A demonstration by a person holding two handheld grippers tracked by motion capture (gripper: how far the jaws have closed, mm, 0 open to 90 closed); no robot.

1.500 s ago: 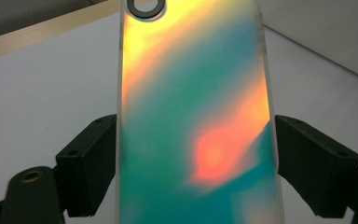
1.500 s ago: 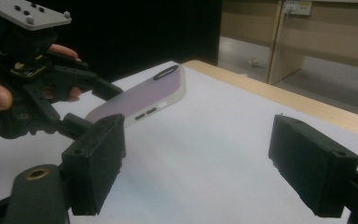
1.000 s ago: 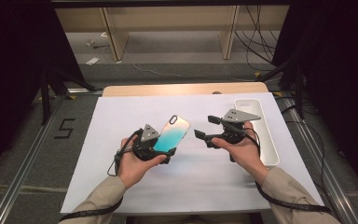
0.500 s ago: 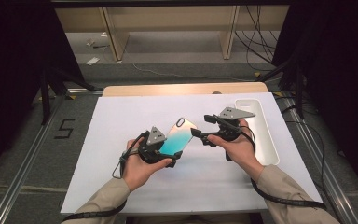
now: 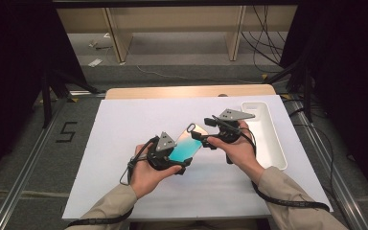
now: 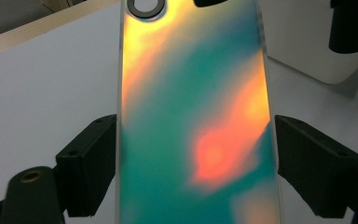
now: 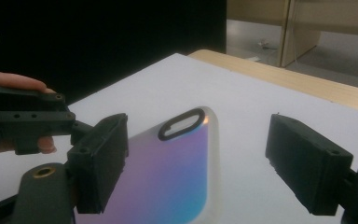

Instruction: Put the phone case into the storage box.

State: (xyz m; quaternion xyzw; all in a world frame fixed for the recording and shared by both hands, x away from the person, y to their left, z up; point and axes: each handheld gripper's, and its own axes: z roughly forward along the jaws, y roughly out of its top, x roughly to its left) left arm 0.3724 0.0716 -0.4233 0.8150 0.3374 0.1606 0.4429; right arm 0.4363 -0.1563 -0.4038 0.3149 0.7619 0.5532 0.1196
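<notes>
An iridescent phone case (image 5: 186, 146), teal with orange and pink sheen, is held above the white mat. My left gripper (image 5: 179, 162) is shut on it across its width; both pads (image 6: 89, 163) press on its long edges (image 6: 186, 116). My right gripper (image 5: 202, 139) stands open around the case's camera-hole end (image 7: 186, 154). In the right gripper view (image 7: 205, 168), the left pad (image 7: 103, 158) sits close against the case's edge. The right pad (image 7: 303, 163) stays well apart from it.
A long white tray (image 5: 271, 143) lies on the mat (image 5: 120, 129) at the right, just past my right hand. The table's wooden edge (image 5: 187, 91) runs along the back. Beyond it are shelf legs and cables on the floor.
Both hands have drawn together: the left one carried the case rightward, and the right gripper came in so that the case's camera-hole end lies between its jaws.
</notes>
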